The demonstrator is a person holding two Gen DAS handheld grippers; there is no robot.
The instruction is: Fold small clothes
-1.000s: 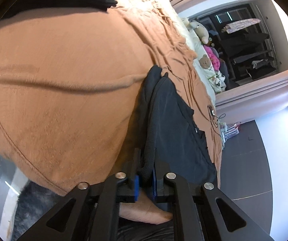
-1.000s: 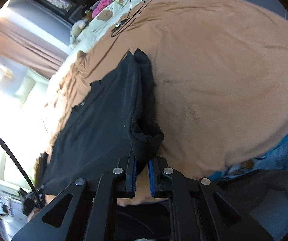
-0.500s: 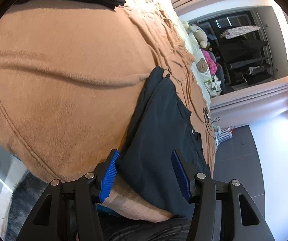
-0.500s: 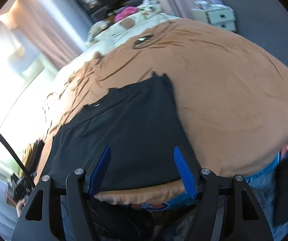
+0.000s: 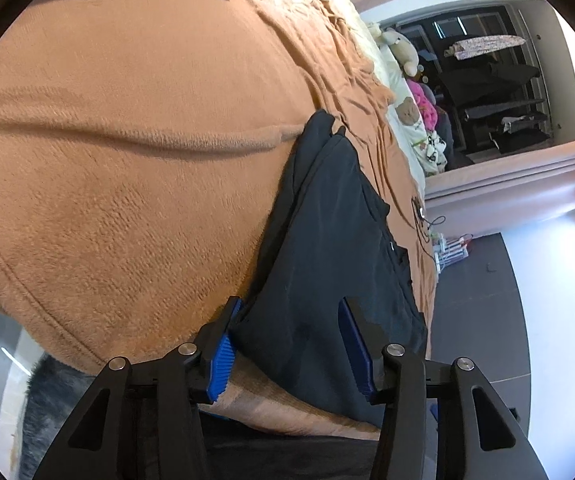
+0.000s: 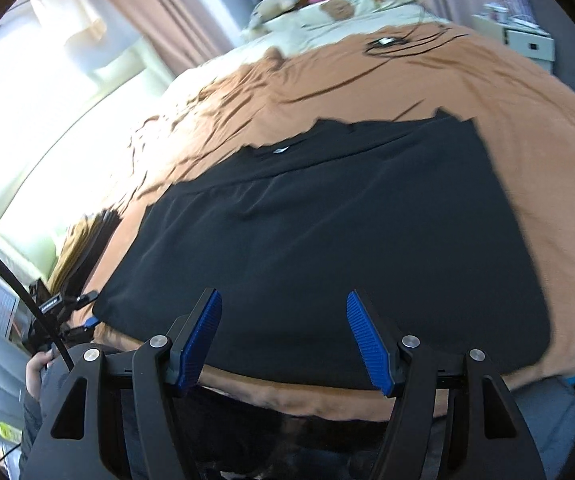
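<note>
Garment: a black, soft fabric garment [image 6: 327, 240] lies spread flat on the brown fleece blanket [image 5: 127, 160] covering the bed, near its front edge.
Left tongs [image 5: 289, 344]: parted after just opening then narrowing slightly, holding nothing, over the garment's corner.
Right tongs [image 6: 283, 336]: wide, having just opened, empty, above the garment's near hem.
</note>
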